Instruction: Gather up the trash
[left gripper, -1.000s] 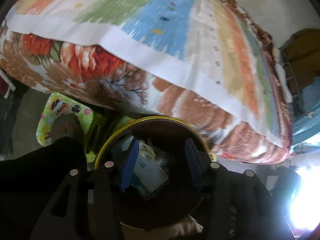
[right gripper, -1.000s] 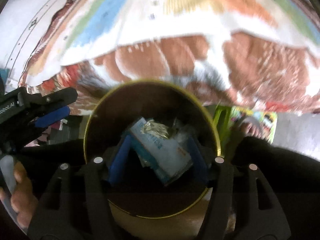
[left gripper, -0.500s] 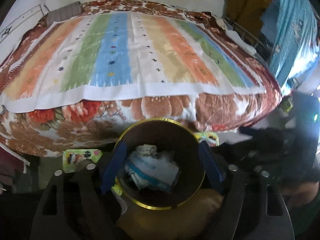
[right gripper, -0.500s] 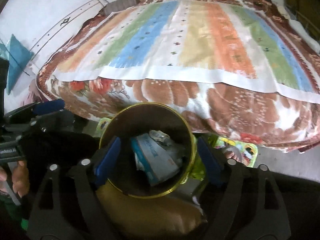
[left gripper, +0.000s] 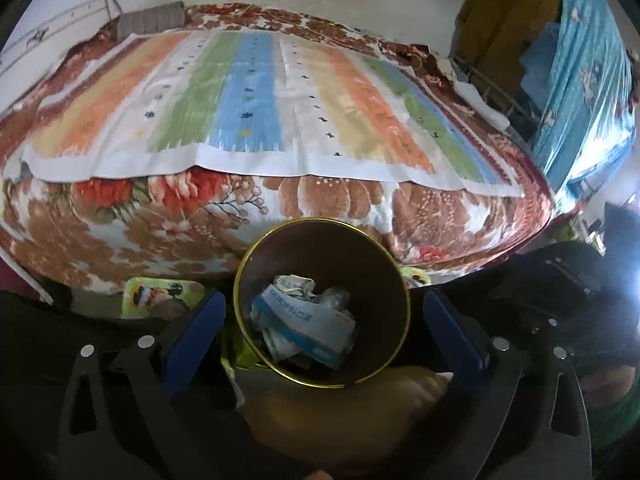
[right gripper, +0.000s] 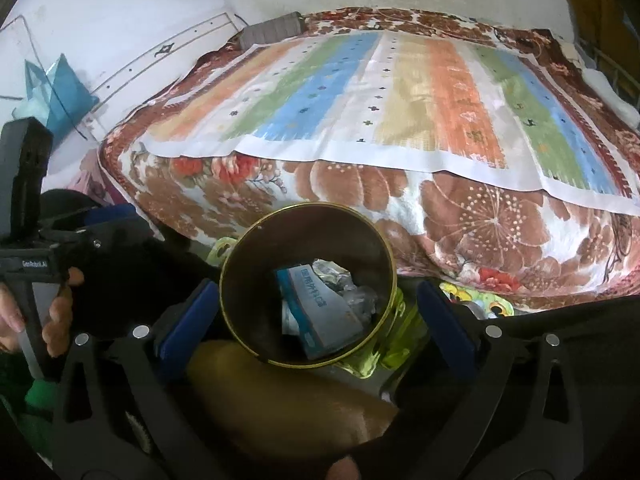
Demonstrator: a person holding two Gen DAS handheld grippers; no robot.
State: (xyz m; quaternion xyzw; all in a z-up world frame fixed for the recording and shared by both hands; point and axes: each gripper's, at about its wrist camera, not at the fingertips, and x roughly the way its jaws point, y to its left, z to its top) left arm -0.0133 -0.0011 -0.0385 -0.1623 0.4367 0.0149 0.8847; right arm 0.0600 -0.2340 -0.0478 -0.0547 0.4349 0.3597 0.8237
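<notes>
A dark round bin with a gold rim (left gripper: 320, 221) stands on the floor by the bed. In it lie a blue-and-white box (left gripper: 308, 324) and crumpled foil (left gripper: 294, 282). My left gripper (left gripper: 320, 300) hangs above the bin, its jaws opening wide, and its blue pads (left gripper: 192, 336) touch nothing. In the right wrist view the same bin (right gripper: 308, 205) and box (right gripper: 320, 312) lie below my right gripper (right gripper: 316, 292). Its jaws are opening too, and its pads (right gripper: 444, 320) are bare. Neither gripper holds anything.
The bed behind the bin carries a striped cloth (left gripper: 260, 100) over a floral blanket (left gripper: 340, 200). A tan cushion-like bundle (left gripper: 340, 412) lies just in front of the bin, with a green patterned item (left gripper: 160, 296) at its left. A hand (right gripper: 56, 312) holds the other tool. A blue curtain (left gripper: 580, 100) hangs at the right.
Both grippers have risen and drawn back out of the bin while their jaws spread wide. The views have rolled level. The box and wrappers stay in the bin.
</notes>
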